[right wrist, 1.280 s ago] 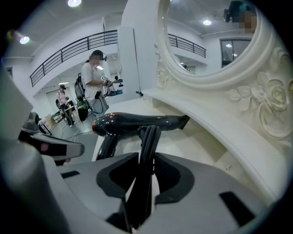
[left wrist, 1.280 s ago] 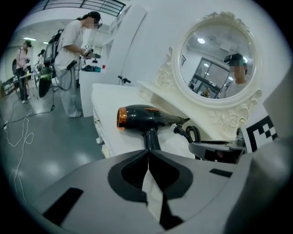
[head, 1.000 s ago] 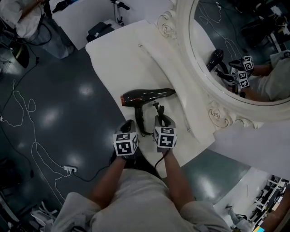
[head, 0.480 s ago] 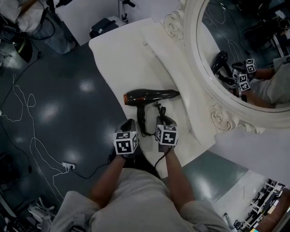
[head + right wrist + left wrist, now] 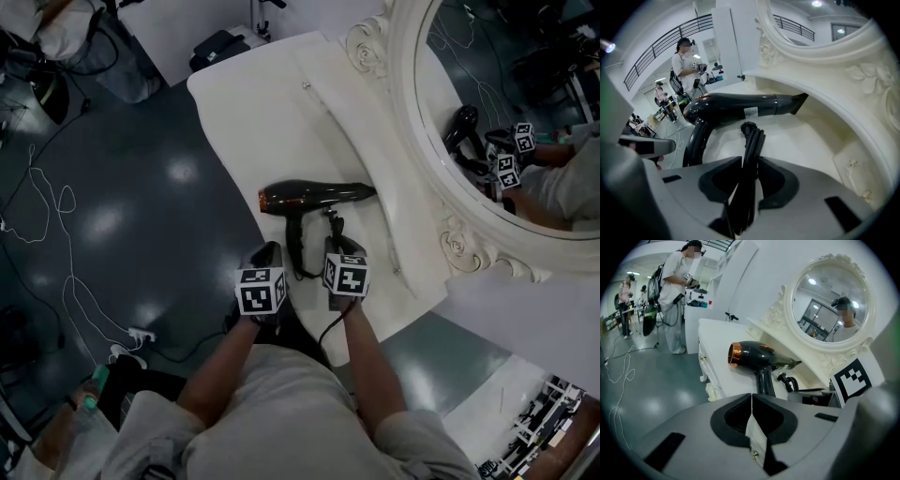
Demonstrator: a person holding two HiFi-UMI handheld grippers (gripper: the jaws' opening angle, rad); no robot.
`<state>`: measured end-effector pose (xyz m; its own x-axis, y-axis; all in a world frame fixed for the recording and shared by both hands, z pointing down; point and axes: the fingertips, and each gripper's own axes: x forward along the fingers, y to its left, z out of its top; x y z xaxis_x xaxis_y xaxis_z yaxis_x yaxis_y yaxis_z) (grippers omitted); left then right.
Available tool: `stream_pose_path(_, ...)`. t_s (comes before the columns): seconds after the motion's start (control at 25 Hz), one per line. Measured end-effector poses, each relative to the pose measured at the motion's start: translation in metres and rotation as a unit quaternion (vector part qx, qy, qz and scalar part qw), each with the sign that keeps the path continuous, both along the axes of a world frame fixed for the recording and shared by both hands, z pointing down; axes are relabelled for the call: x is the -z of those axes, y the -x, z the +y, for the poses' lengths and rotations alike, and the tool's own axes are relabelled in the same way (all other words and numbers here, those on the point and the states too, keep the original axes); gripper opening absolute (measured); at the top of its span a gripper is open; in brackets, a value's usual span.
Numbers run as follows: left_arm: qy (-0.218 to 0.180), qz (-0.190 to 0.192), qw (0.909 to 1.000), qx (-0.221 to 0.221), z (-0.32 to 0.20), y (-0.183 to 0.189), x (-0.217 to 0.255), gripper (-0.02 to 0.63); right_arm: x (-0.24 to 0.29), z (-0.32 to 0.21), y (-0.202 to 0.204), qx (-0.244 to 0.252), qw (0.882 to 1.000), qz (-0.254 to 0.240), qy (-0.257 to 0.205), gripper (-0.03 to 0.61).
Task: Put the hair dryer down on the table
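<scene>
A black hair dryer [image 5: 319, 196] with a copper-coloured rear end lies on its side on the white dressing table [image 5: 272, 112], handle toward me. It also shows in the left gripper view [image 5: 759, 358] and the right gripper view [image 5: 736, 110]. My right gripper [image 5: 335, 246] sits just right of the handle, shut on the dryer's bundled black cord [image 5: 749, 154], which runs up between its jaws [image 5: 746, 180]. My left gripper [image 5: 267, 253] hovers at the table's front edge, left of the handle. Its jaws [image 5: 751, 408] are shut with nothing between them.
An ornate white oval mirror [image 5: 506, 112] stands along the table's right side and reflects the grippers. Left of the table is dark floor with loose cables and a power strip [image 5: 141, 335]. A person [image 5: 675, 287] stands farther back in the room.
The head view has shifted slightly, and a hand with a bottle has appeared at the bottom left. The hair dryer and both grippers keep their places.
</scene>
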<state>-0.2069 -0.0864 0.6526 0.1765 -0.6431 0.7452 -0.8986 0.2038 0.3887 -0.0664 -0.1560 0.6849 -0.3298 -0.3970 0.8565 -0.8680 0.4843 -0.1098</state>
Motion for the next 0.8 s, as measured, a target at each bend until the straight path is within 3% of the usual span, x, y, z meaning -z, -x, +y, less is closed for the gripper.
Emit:
stream_pose_path(0.32,-0.011,-0.001,0.9999,0.000,0.003,-0.014,0.008,0.012,-0.001,-0.001,-0.001,-0.003,1.000,-0.009,-0.012,0.120)
stream_pose_path(0.52,-0.019,-0.008,0.9998,0.000,0.012,-0.022,0.017,0.012,-0.005,0.006,-0.003,0.001,1.000,-0.011,-0.016,0.216)
stream_pose_path(0.8,-0.037,-0.014,0.9992,0.007,0.016,-0.033,0.033,0.012,0.011,0.015,-0.009,0.005,0.999,-0.037,-0.033,0.224)
